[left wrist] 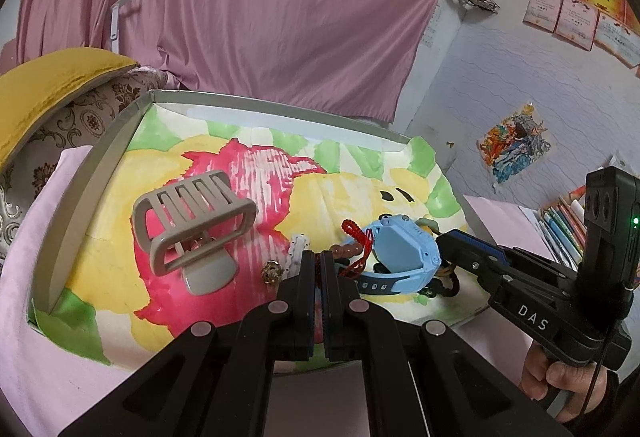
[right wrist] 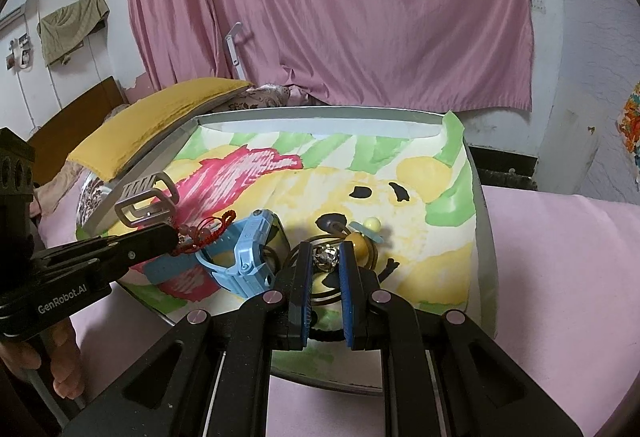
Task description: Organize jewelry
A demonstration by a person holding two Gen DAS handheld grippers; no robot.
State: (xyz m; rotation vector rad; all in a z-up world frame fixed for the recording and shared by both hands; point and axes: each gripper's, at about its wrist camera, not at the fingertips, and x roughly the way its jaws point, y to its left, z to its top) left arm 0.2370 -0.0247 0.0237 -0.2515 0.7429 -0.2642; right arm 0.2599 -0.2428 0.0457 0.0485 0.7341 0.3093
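A shallow grey tray lined with a bright painted sheet holds the jewelry. My left gripper is shut on the red cord of a bead bracelet, low over the tray's front. Beside it lies a blue watch. In the right wrist view, my right gripper is shut on a silver charm that belongs to a dark cord necklace with yellow beads. The left gripper comes in from the left with the red bracelet. The right gripper reaches in behind the watch.
A grey hair claw clip lies at the tray's left. A small gold charm and a white beaded piece sit just left of my left fingers. The tray rests on pink bedding, with a yellow pillow and pink curtain behind.
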